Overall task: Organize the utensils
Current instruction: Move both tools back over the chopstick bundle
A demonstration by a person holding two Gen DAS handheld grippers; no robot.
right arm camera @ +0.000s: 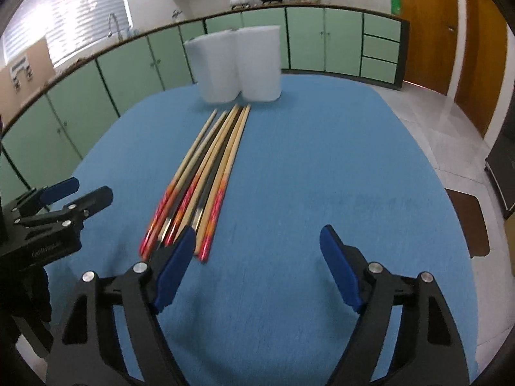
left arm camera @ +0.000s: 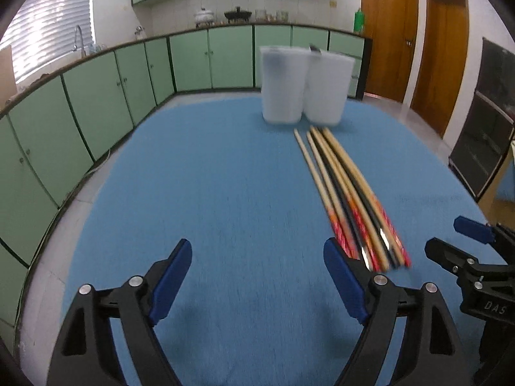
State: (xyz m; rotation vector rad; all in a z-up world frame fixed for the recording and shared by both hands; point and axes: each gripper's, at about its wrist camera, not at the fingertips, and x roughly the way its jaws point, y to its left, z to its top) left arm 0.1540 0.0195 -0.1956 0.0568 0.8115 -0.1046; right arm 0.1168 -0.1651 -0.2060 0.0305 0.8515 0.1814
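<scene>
Several chopsticks, wooden and black with red ends, lie in a bundle on the blue table mat; they also show in the right wrist view. Two white plastic cups stand side by side just beyond their tips, also seen in the right wrist view. My left gripper is open and empty, left of the bundle's near ends. My right gripper is open and empty, right of the bundle. Each gripper shows in the other's view: the right one, the left one.
Green kitchen cabinets run along the far and left side, with a sink tap and pots on the counter. Wooden doors stand at the right. A brown chair seat sits right of the table edge.
</scene>
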